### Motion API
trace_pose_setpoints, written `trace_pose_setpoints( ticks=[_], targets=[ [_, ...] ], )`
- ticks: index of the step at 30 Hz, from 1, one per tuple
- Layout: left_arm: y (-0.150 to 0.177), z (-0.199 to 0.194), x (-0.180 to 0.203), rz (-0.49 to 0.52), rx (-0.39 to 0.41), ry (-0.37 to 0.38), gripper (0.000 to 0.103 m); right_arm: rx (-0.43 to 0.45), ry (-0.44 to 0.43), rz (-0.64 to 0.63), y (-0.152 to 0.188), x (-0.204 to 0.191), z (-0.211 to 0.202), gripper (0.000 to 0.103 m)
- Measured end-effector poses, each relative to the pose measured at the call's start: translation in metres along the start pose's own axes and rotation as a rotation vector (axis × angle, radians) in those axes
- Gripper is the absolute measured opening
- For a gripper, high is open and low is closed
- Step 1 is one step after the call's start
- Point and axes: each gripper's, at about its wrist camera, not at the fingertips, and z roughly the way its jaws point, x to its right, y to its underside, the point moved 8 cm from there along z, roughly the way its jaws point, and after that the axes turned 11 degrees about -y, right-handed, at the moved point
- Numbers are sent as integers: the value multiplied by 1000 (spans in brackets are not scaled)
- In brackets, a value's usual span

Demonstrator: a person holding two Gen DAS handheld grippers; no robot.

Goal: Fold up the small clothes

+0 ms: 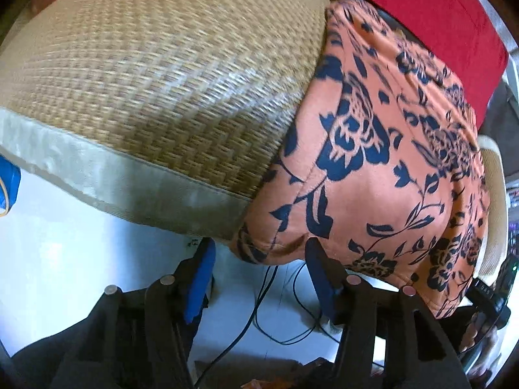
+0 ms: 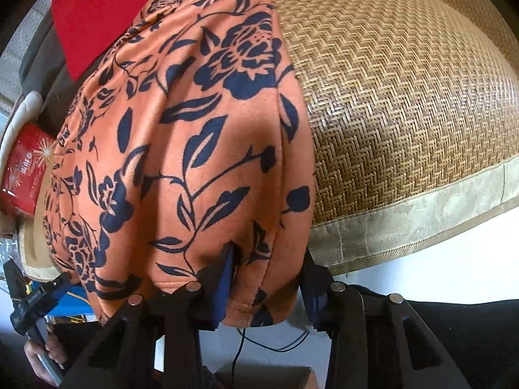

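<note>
An orange cloth with dark blue flowers (image 1: pixel 373 149) drapes over the near edge of a woven mat cushion (image 1: pixel 146 81). Its lower left corner hangs between the fingers of my left gripper (image 1: pixel 259 256). The blue pad on the left stands clear of the fabric, so this gripper is open. In the right wrist view the same cloth (image 2: pixel 194 146) hangs down, and its bunched hem fills the gap of my right gripper (image 2: pixel 269 272). The jaws there stand apart around the hem, touching it without pinching it flat.
The woven cushion (image 2: pixel 405 97) has a pale fabric border (image 2: pixel 421 220) along its near edge. A red cloth (image 1: pixel 421 16) lies behind the orange one. A red box (image 2: pixel 26 168) sits at the left. Black cables (image 1: pixel 275 308) run over the white floor below. A person's hand (image 2: pixel 42 353) shows at the lower left.
</note>
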Motion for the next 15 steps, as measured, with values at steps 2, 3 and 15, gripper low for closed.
trace_pose_setpoints(
  ticks=[2, 3, 15],
  targets=[
    [0, 4, 5, 11, -8, 15, 58, -3, -10, 12, 0, 1, 1, 41],
    [0, 6, 8, 16, -10, 25, 57, -5, -14, 15, -1, 1, 1, 41],
    [-10, -33, 27, 55, 99, 235, 10, 47, -257, -53, -9, -33, -33, 7]
  ],
)
